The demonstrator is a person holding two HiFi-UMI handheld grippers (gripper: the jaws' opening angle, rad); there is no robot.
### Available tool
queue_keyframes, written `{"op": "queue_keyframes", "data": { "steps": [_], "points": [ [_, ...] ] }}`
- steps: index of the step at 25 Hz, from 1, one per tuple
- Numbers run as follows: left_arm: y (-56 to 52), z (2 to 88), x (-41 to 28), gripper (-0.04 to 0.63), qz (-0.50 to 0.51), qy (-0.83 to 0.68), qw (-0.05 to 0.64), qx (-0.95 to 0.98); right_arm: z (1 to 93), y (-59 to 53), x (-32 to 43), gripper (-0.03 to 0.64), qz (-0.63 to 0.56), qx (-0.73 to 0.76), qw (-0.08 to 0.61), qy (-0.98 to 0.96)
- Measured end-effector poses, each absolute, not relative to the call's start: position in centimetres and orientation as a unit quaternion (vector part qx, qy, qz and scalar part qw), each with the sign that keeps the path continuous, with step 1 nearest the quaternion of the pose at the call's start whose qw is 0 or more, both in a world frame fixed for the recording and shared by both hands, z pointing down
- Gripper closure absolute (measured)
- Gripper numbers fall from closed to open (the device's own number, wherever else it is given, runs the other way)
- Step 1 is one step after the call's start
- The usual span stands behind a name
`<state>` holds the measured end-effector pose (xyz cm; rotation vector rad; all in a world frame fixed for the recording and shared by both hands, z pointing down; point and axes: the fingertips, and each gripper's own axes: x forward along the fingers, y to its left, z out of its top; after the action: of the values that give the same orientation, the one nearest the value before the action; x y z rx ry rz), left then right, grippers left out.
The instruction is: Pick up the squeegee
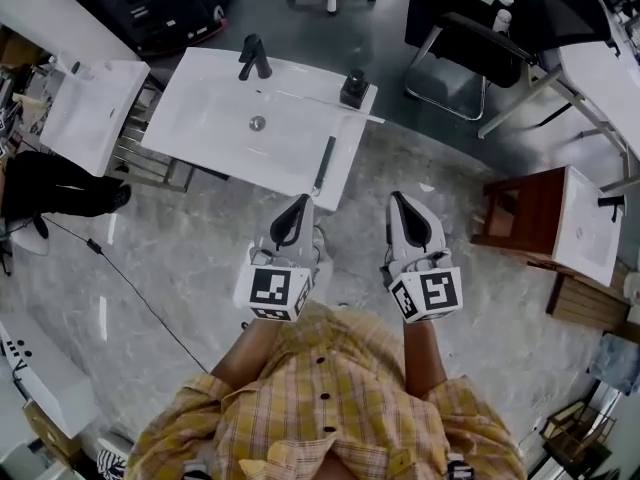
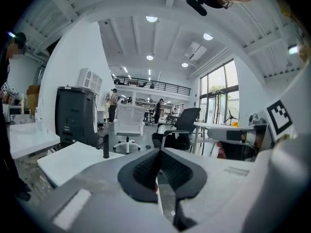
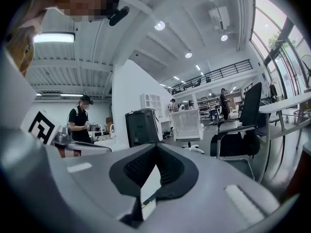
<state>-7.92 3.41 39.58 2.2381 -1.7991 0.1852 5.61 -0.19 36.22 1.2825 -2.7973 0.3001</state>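
Grey stone floor [image 1: 180,268] with a white sink top [image 1: 205,118] in the head view. The squeegee [image 1: 325,165] lies along the top's right edge, right in front of the left gripper [image 1: 303,200], with the right gripper [image 1: 395,198] beside it and neither one holding it. In the left gripper view the left gripper [image 2: 159,152] has its jaws pressed together on nothing, and the sink top [image 2: 73,159] and black faucet [image 2: 106,147] are off to the left. Right gripper view is the same deal: the right gripper [image 3: 155,147] is squeezed closed and empty, with a black chair [image 3: 240,130] over on the right.
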Motion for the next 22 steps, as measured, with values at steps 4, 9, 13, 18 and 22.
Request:
{"op": "queue_keyframes", "data": {
  "steps": [4,9,13,18,22],
  "points": [
    [0.0,40.5,-8.8,0.594,0.068,-0.606,0.154,0.778,36.6,-3.2,4.8,0.615,0.1,0.437,0.037,-0.893],
    [-3.7,42.0,-9.7,0.594,0.084,-0.586,0.176,0.787,37.3,-6.2,3.5,0.615,0.104,0.457,0.052,-0.882],
    [-5.8,43.8,-9.9,0.594,0.102,-0.57,0.197,0.791,38.0,-7.8,3.0,0.615,0.111,0.473,0.055,-0.873],
    [-7.6,46.2,-9.9,0.594,0.122,-0.556,0.23,0.789,39.9,-8.9,2.4,0.615,0.124,0.477,0.073,-0.867],
    [-8.3,48.5,-9.8,0.594,0.139,-0.547,0.253,0.786,41.6,-9.9,2.2,0.615,0.135,0.475,0.084,-0.866]
  ]
}}
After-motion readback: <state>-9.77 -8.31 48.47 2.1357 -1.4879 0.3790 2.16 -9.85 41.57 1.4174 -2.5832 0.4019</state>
